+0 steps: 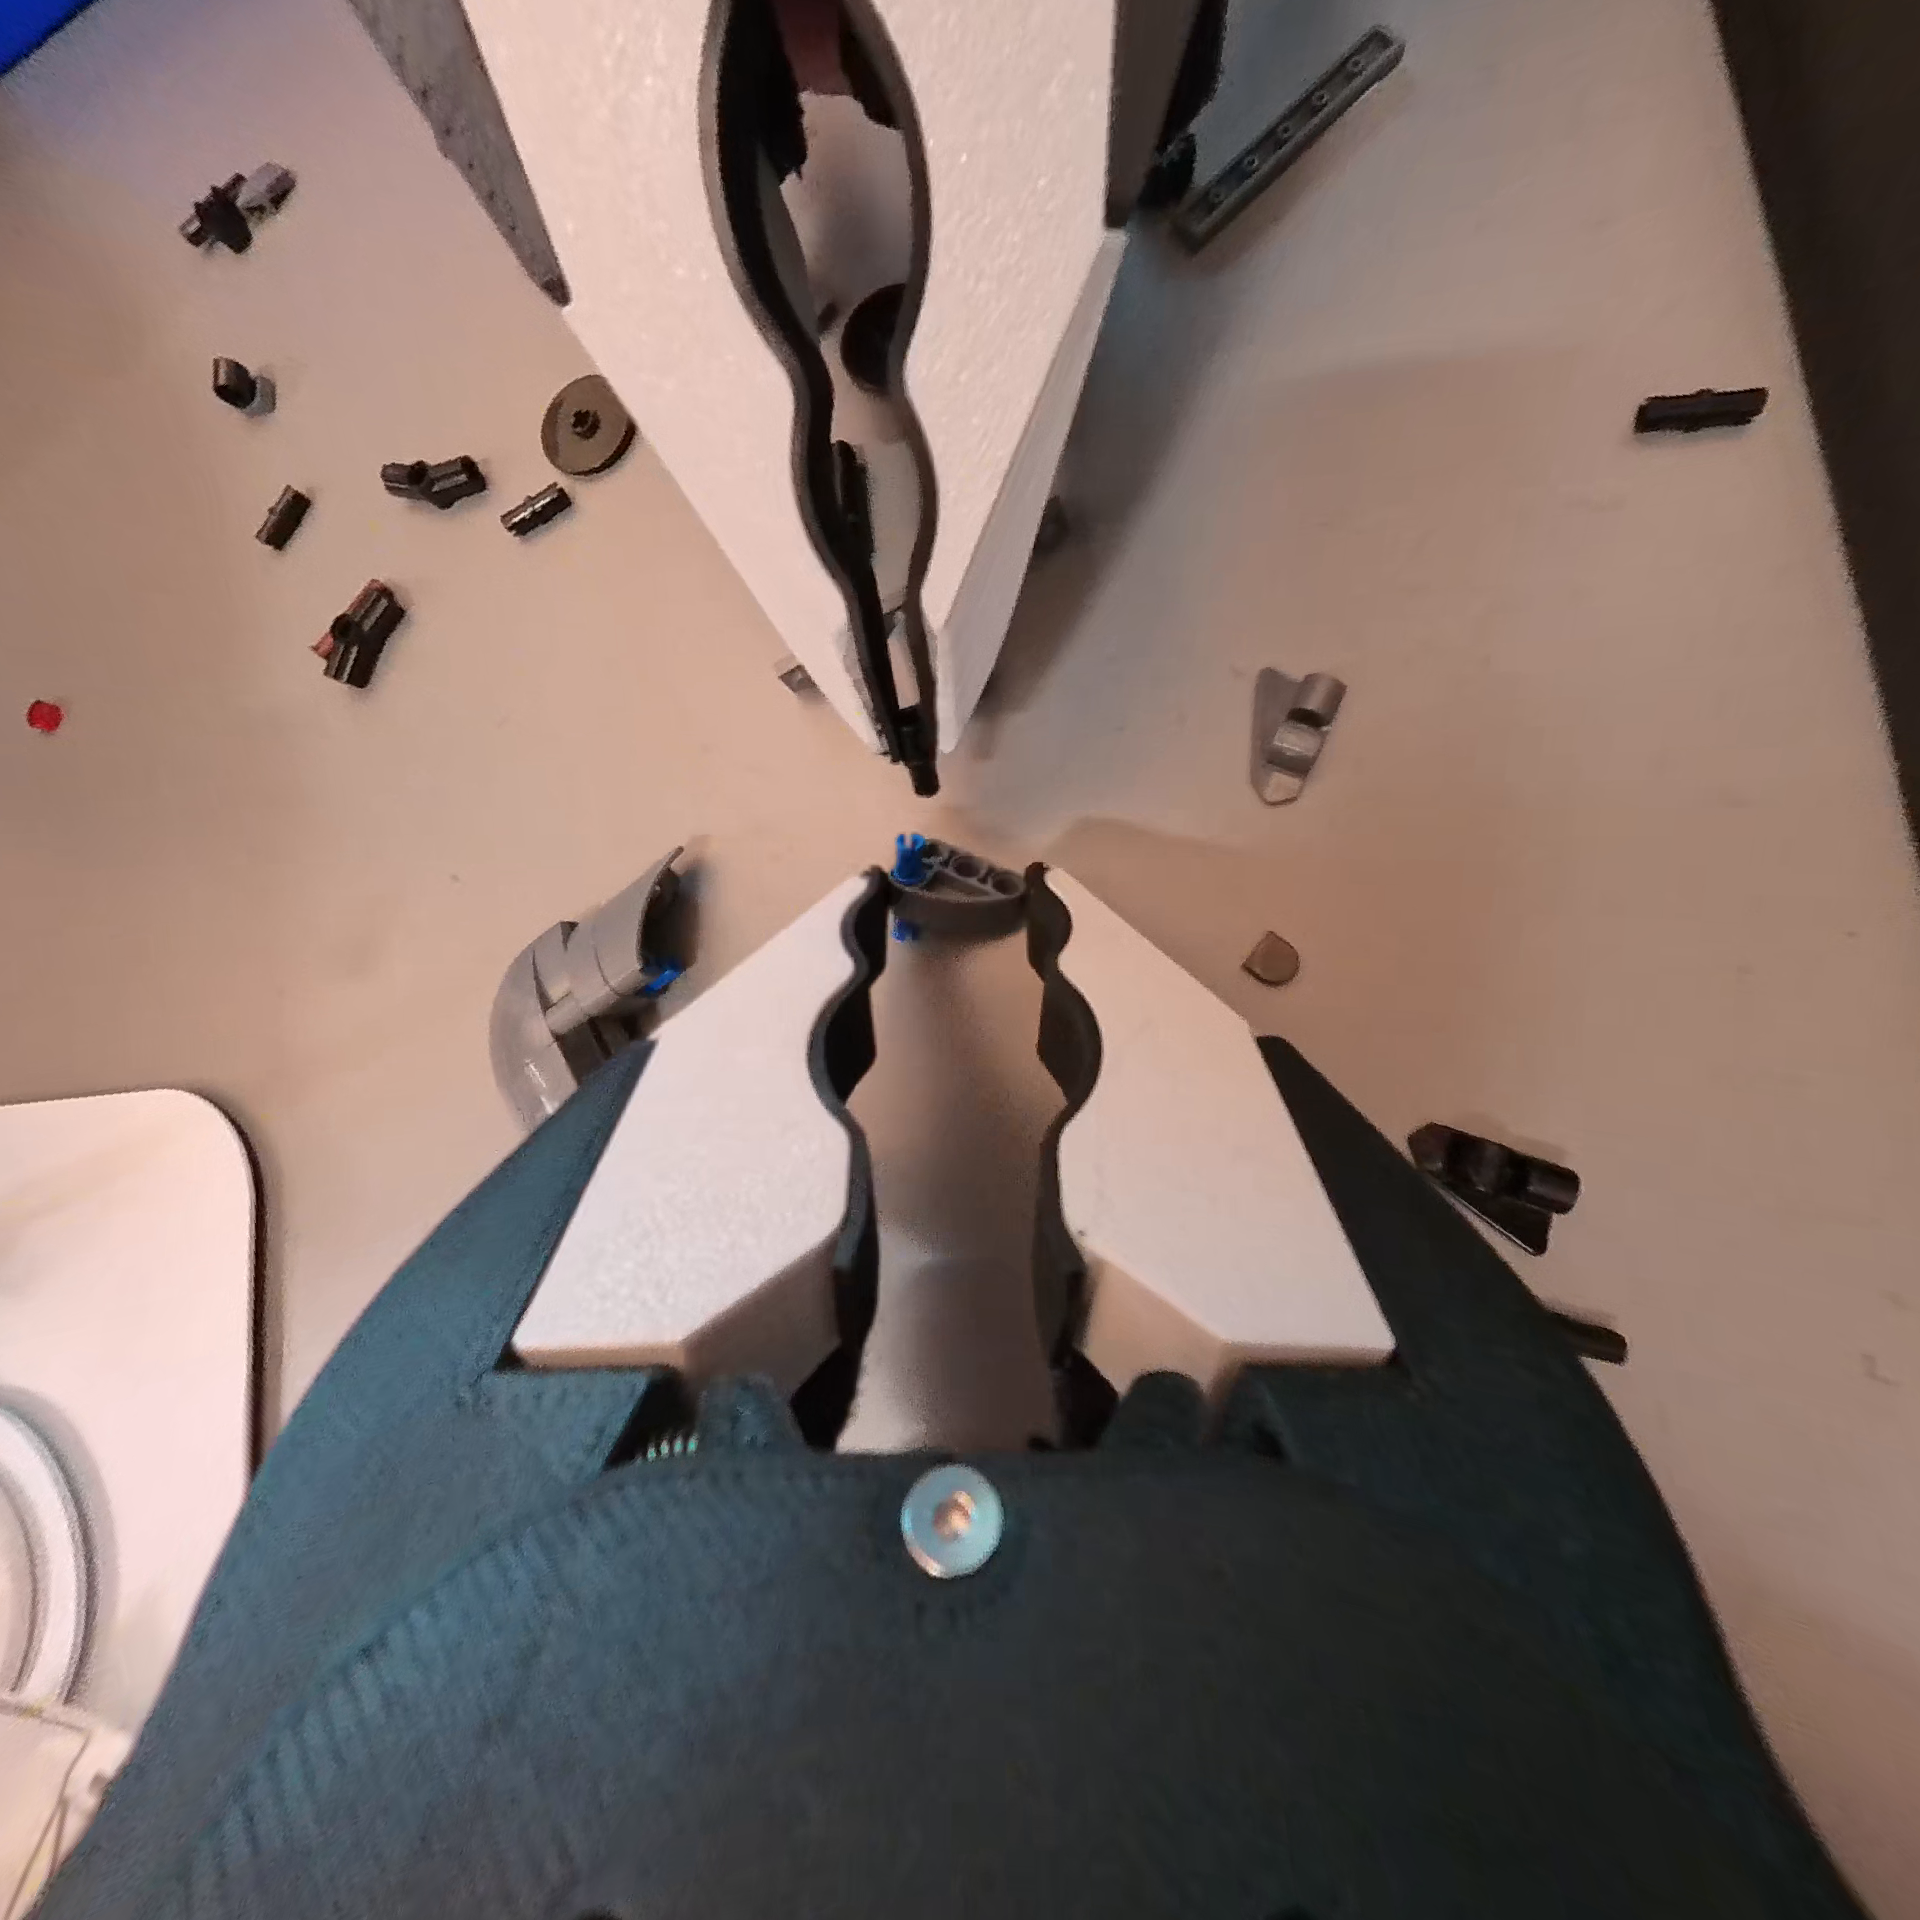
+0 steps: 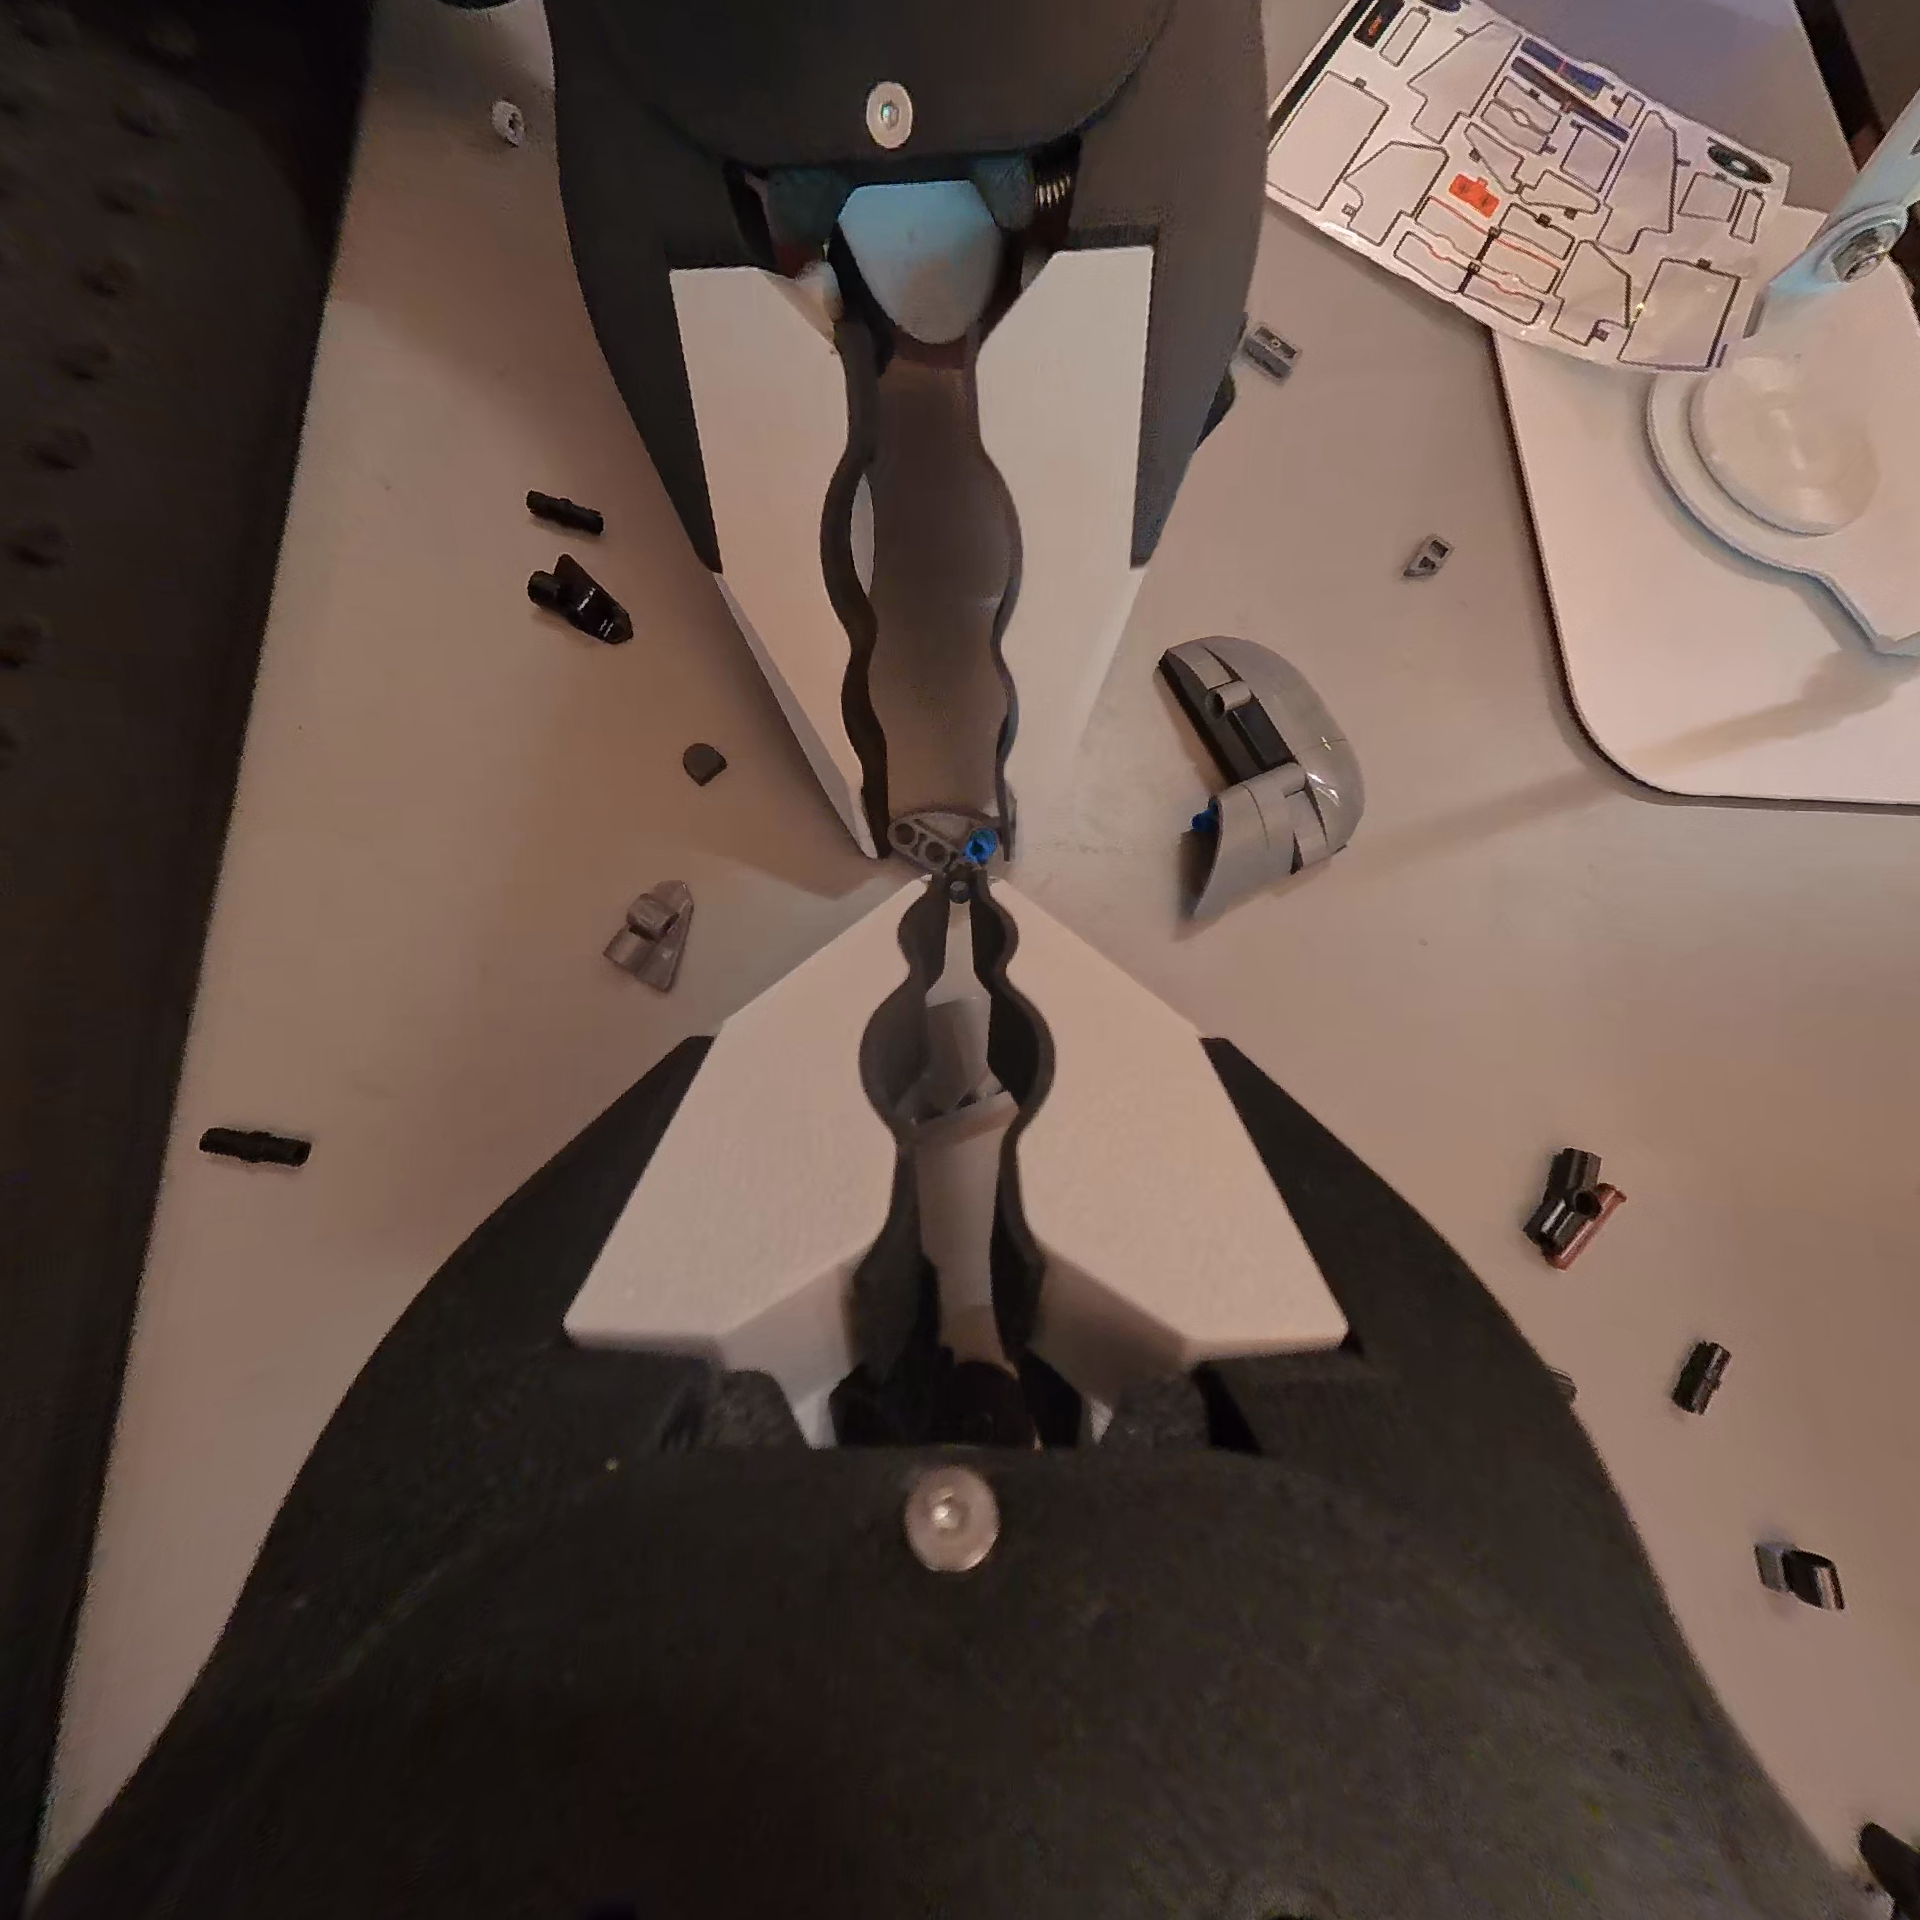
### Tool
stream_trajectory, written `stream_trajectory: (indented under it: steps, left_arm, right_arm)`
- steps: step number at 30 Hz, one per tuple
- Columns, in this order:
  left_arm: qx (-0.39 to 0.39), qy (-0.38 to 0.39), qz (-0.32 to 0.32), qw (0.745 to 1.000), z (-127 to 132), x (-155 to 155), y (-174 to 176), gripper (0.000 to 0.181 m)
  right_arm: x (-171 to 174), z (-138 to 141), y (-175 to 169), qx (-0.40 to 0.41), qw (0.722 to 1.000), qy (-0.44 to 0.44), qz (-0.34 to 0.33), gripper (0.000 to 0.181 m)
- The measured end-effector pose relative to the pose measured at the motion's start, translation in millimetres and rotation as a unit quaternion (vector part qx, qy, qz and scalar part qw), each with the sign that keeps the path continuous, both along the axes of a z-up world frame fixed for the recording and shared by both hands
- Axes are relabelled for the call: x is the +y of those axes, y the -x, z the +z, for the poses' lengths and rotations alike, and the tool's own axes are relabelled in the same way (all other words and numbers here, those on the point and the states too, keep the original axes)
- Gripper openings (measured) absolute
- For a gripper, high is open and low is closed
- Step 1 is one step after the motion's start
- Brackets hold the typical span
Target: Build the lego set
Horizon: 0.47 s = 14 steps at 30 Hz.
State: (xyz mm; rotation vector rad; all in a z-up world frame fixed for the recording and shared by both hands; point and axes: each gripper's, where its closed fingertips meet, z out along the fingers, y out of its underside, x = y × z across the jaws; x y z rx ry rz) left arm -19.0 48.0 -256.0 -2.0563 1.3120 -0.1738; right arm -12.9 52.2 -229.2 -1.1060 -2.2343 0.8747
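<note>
Above the table (image 1: 1351, 582), left gripper (image 1: 956, 883) pinches a grey beam (image 1: 961, 888); right gripper (image 2: 961, 899) squeezes a black pin (image 2: 957, 886), mostly hidden between its fingers, near the beam.

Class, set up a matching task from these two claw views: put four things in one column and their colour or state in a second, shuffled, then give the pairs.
Things:
1. small beam with holes
2. thin pin
3. curved built part
4. tiny round stud

States:
A. red, loose on the table
B. black, in the right claw
C. grey, in the left claw
D. grey, resting unheld

Pairs: 1-C, 2-B, 3-D, 4-A
</note>
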Motion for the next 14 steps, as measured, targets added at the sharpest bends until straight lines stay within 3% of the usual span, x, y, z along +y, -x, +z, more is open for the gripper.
stream_trajectory:
  steps: [14]
  left_arm:
    - [-0.011,-0.009,0.029,0.999,0.1,-1.8,3.8,0.025]
  right_arm:
    - [-10.1,-2.7,1.8,0.006,1.000,0.007,0.017,0.002]
